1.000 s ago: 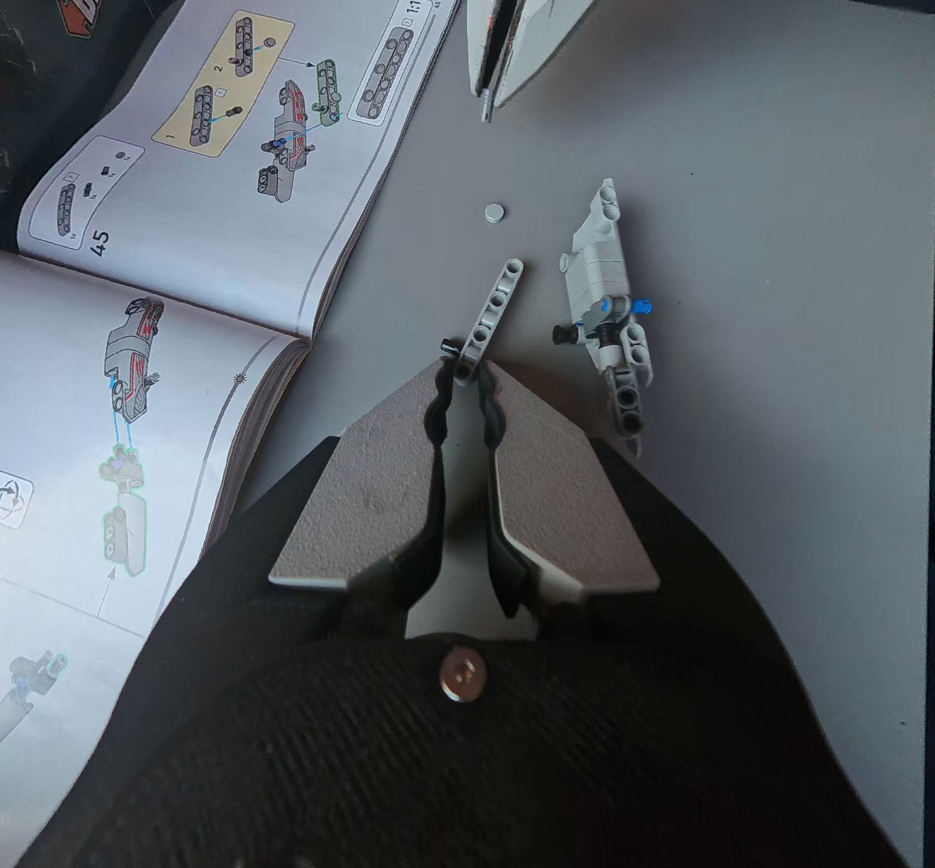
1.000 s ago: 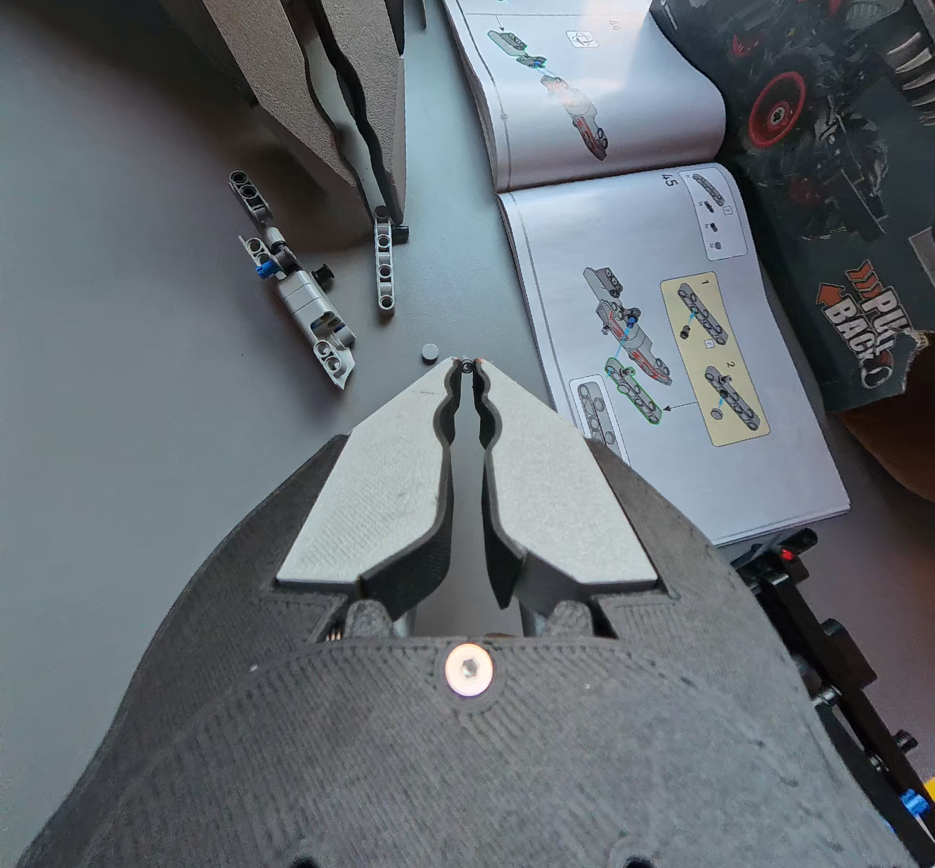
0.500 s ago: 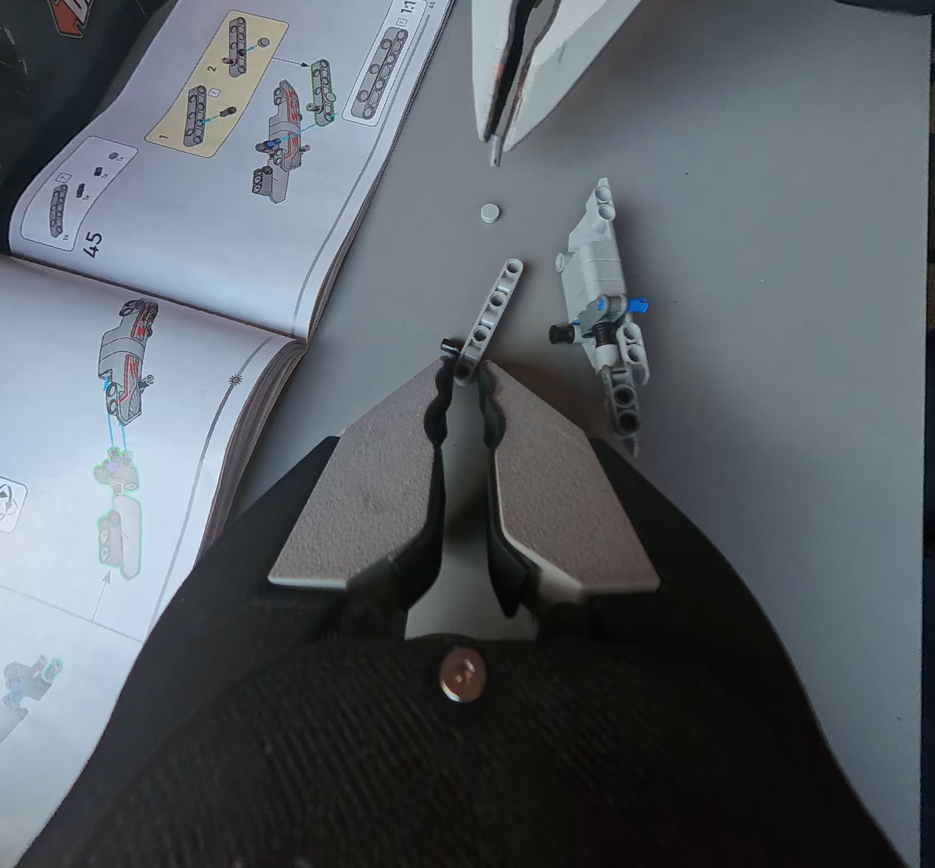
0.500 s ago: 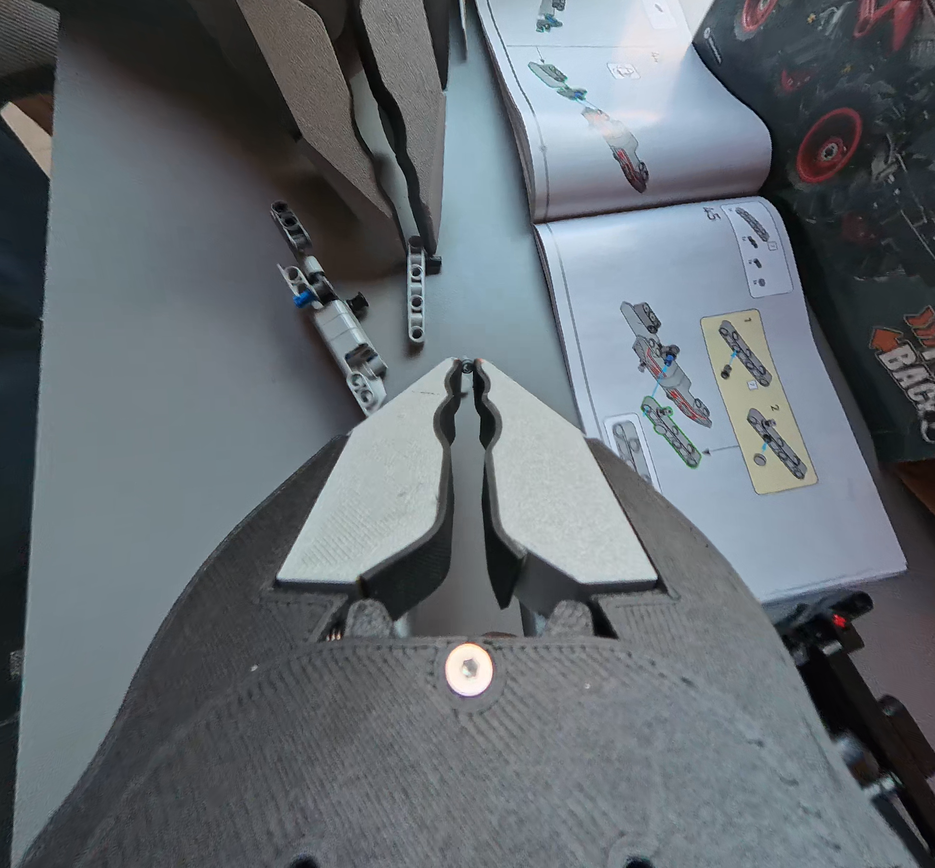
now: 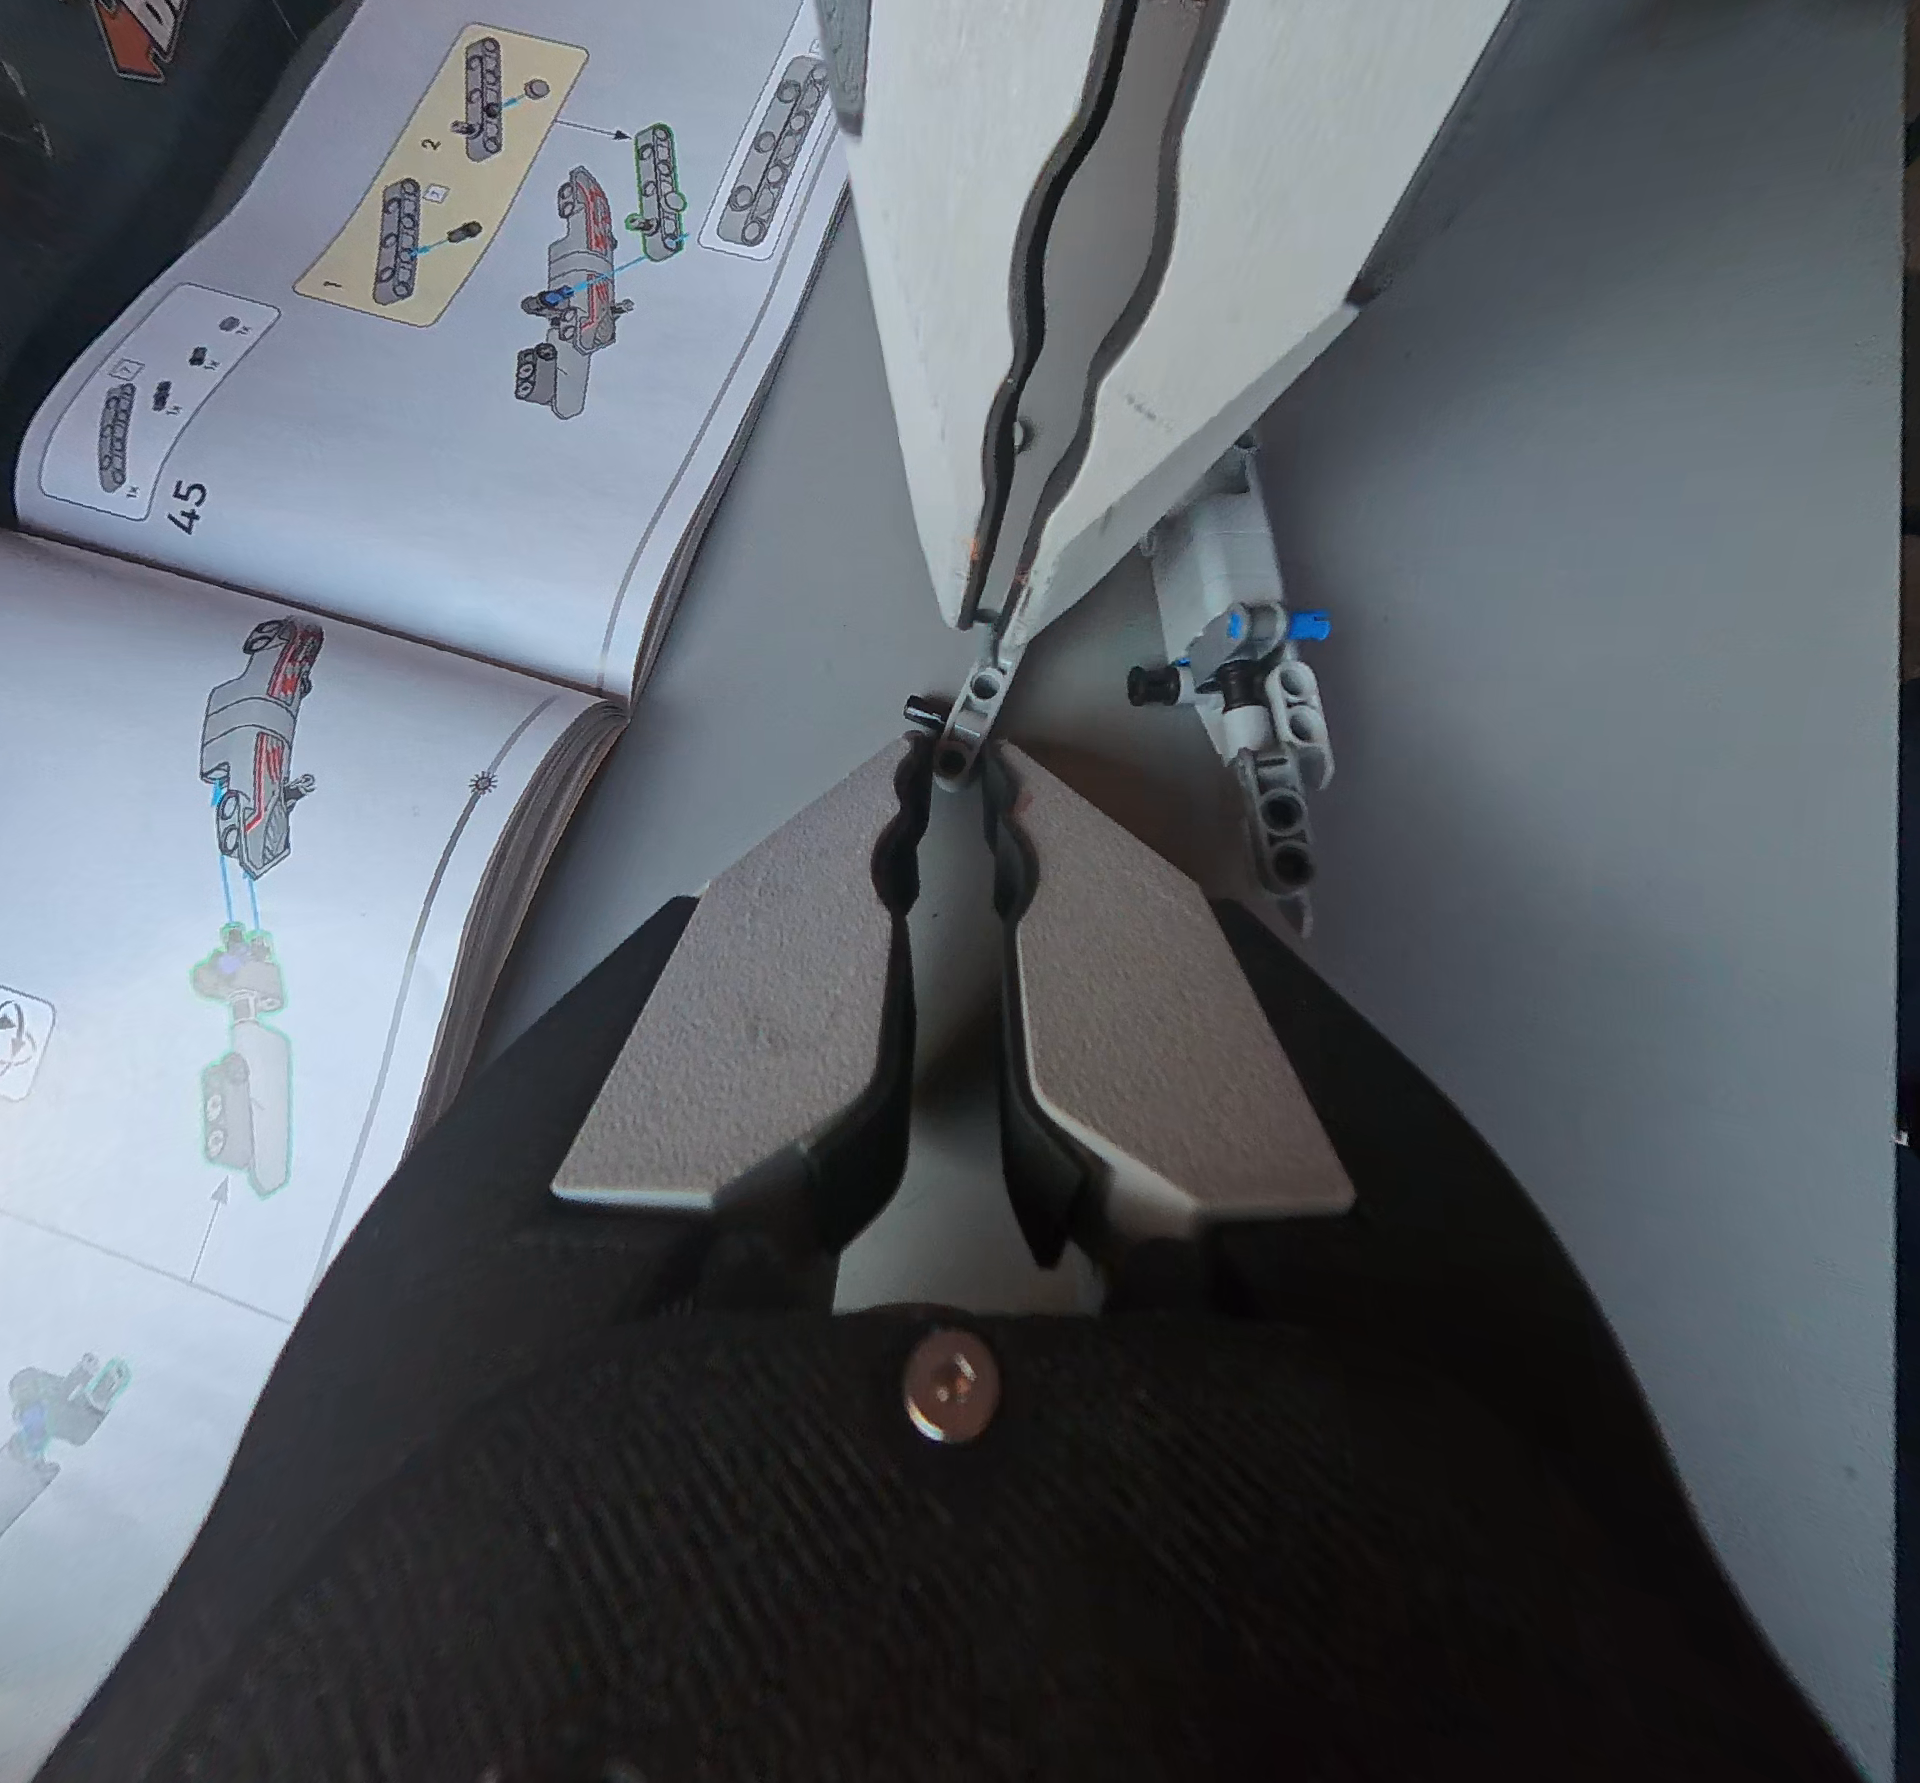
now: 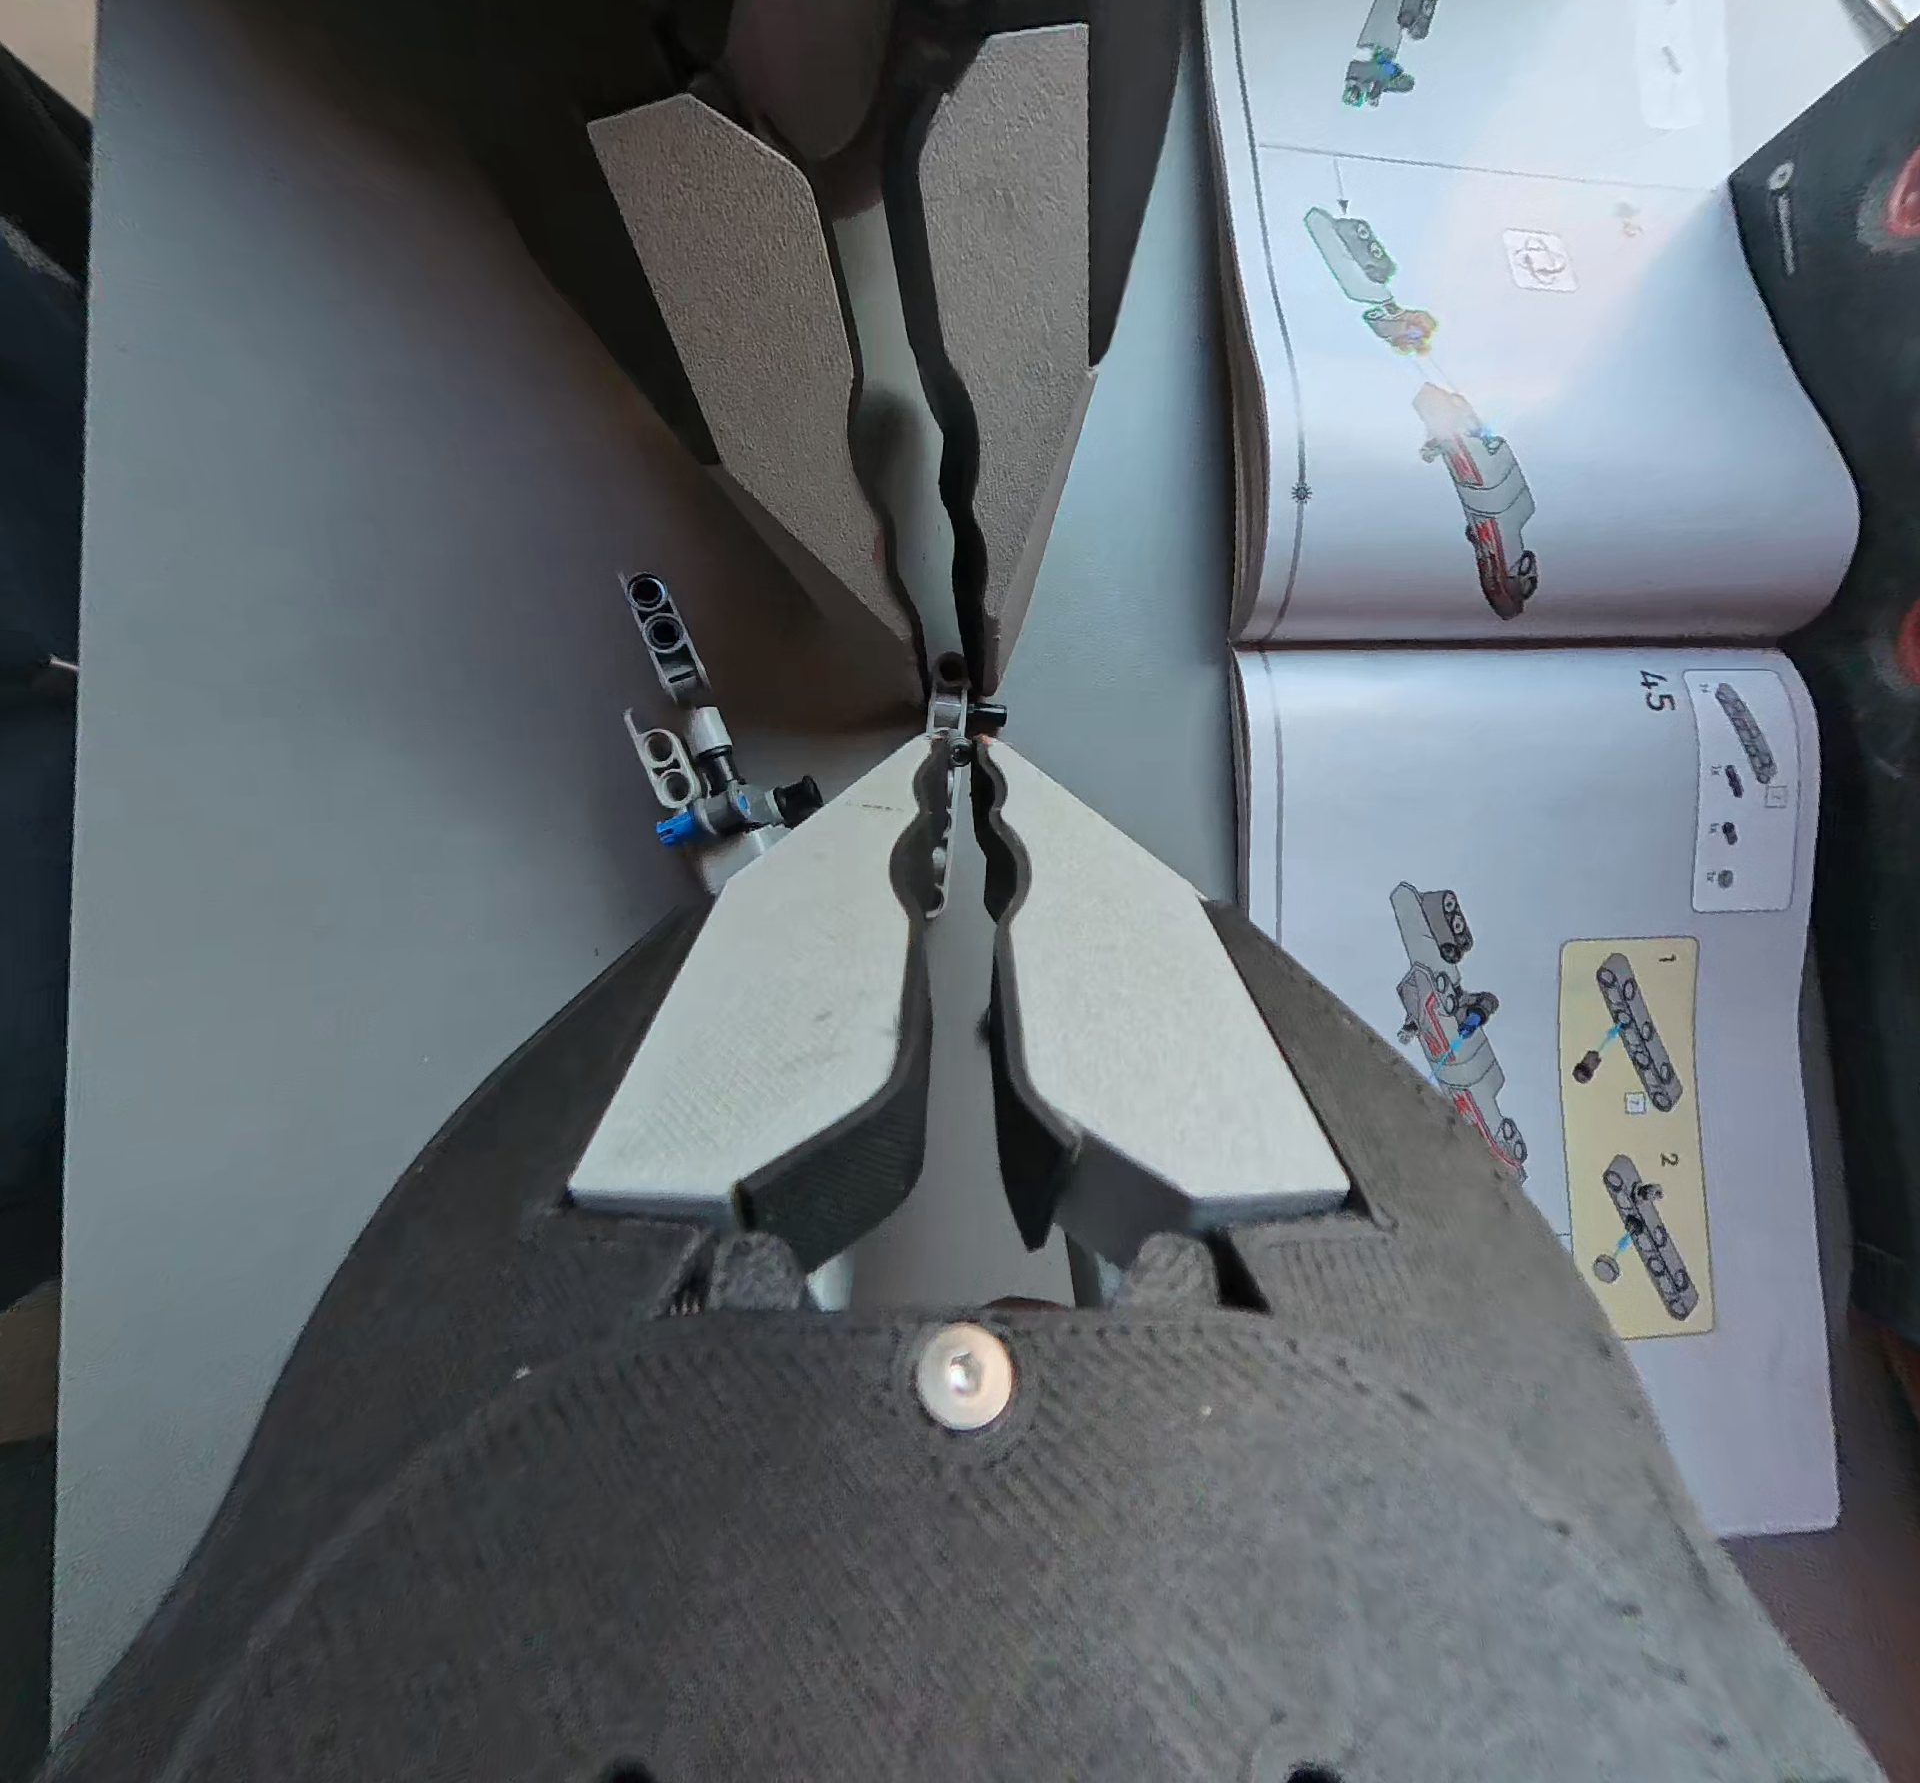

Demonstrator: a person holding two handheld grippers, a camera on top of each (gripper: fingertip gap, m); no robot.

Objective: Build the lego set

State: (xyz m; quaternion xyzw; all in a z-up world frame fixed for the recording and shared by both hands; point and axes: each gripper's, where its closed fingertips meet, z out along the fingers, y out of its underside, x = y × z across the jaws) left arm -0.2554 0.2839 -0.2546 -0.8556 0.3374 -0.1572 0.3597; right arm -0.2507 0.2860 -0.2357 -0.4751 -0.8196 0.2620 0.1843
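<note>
A: Grey tabletop (image 5: 1610, 1006) carried all parts; state of both tools?

B: Left gripper (image 5: 961, 765) was nearly closed, clamping the near end of the grey beam (image 5: 975, 710); a black pin (image 5: 923, 707) projected from that beam; right gripper (image 6: 954, 746) met it tip to tip, jaws almost together, pinching a small dark pin (image 6: 958, 749) against the beam.

A: Surroundings?

B: Grey sub-assembly (image 5: 1252, 694) lay just beside; the open instruction booklet (image 5: 436, 403) lay further out.
</note>
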